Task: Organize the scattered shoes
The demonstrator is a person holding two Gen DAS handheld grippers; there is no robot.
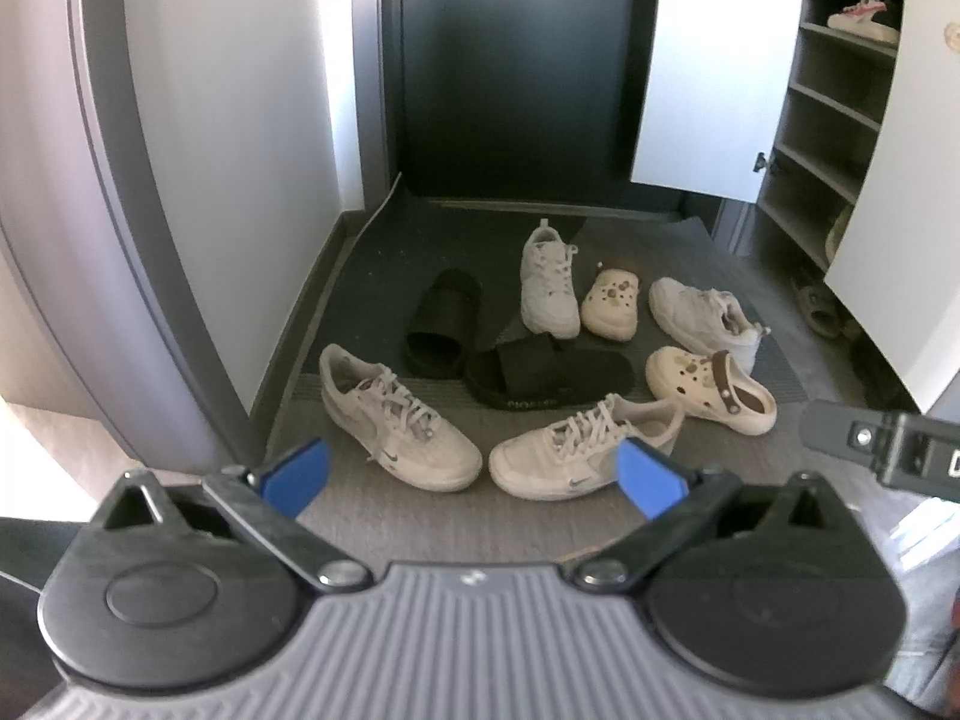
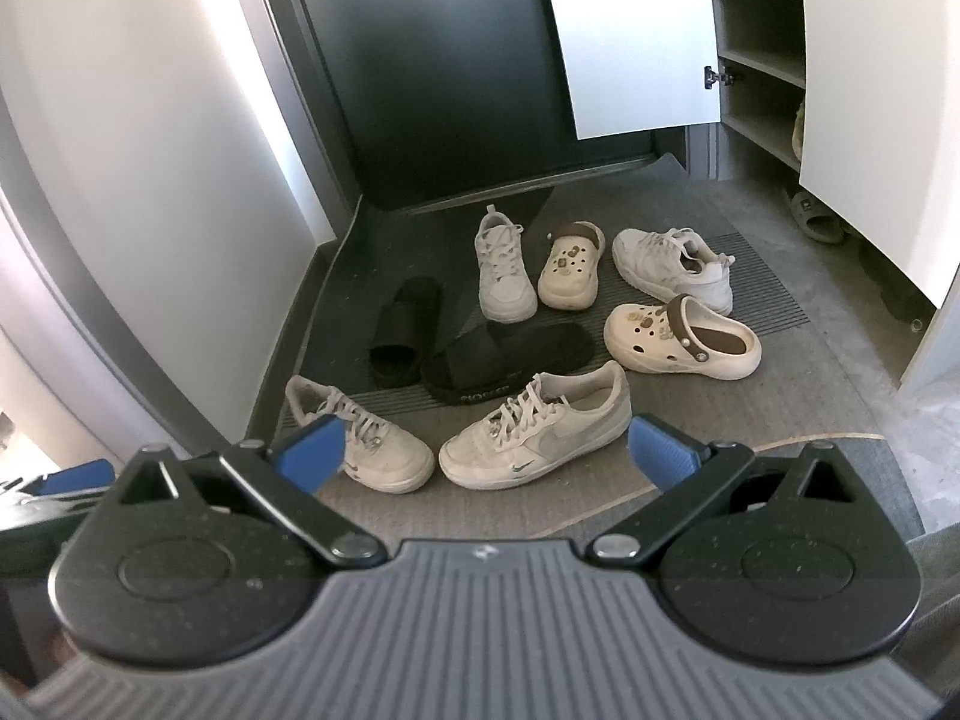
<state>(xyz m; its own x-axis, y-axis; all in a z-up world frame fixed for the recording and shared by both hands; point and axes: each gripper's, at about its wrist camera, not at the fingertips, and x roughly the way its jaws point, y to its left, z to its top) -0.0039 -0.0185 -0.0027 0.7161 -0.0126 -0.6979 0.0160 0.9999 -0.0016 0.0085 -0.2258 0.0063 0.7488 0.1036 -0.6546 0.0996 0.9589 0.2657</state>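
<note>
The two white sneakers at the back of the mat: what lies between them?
A cream clog with charms lies between the upright sneaker and the sneaker nearer the cabinet. Both wrist views show it, the right one more clearly.

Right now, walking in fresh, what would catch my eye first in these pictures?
A jumble of shoes on the dark mat by the door: two black slides, cream clogs and white sneakers pointing every way. To the right, a shoe cabinet stands open, its shelves mostly bare. In front, the left gripper and right gripper hang open, holding nothing.
</note>
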